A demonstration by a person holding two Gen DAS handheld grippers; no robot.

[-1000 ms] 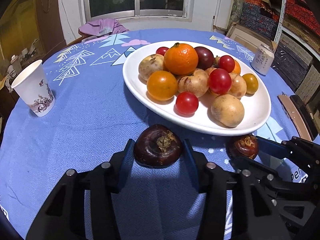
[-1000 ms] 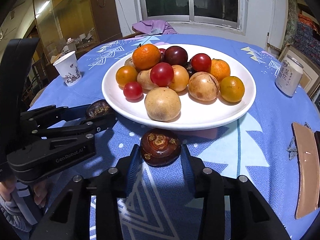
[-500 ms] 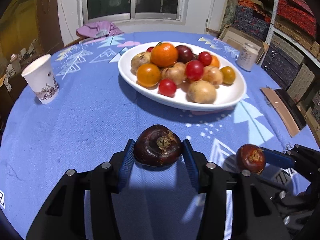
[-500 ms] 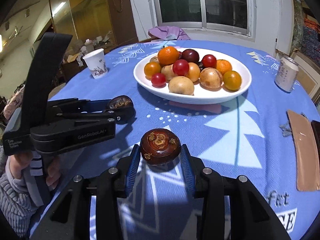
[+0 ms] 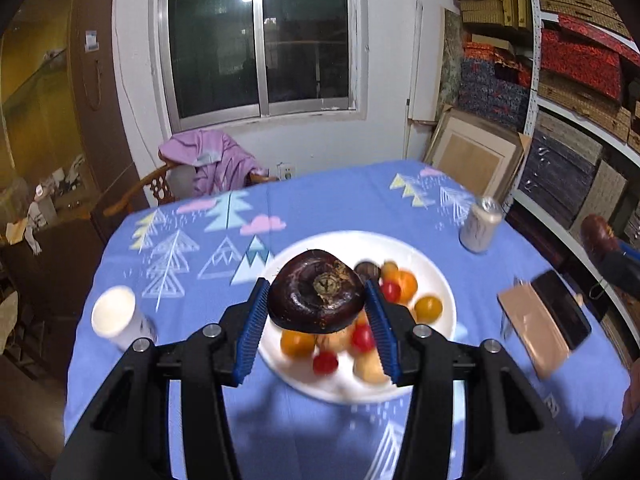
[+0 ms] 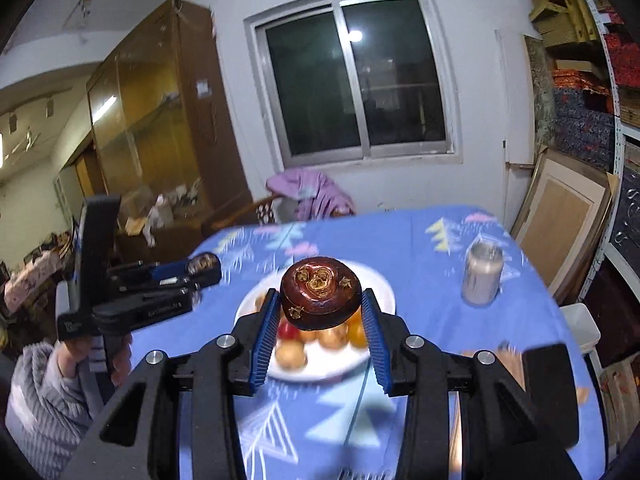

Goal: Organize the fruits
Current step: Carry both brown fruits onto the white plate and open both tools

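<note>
- My left gripper (image 5: 316, 300) is clenched on a dark fruit (image 5: 316, 292): the ribbed blue pads (image 5: 250, 332) press its two sides. It is a squat, glossy, purple-brown round with a dry tan stem scar in a dimple facing me, and it hangs in the air over the plate.
- My right gripper (image 6: 320, 304) is likewise clamped on a second fruit (image 6: 320, 298), flattened and reddish-brown, with a shiny skin and a cluster of corky golden lobes on its top. Its pads (image 6: 264, 336) have the same blue ridged rubber, set on matte black fingers with silver bolts.
- Both fruits are held clear of the table, above the plate (image 5: 444, 292), a wide, shallow white oval, smooth like glazed ceramic.
- The plate holds a blurred heap of small round fruit: red, orange and yellow balls and paler tan ones (image 5: 370, 366).
- The table (image 5: 320, 200) wears a woven blue cloth printed with triangular trees and pink clouds.
- A paper cup (image 5: 116, 316) stands at left; a pale metal can (image 5: 480, 224) at right.
- A flat tan slab with a dark phone-like slab beside it (image 5: 536, 320) lies near the right edge.
- In the right view, a hand (image 6: 120, 356) in a fuzzy grey sleeve grips the left tool's handle.
</note>
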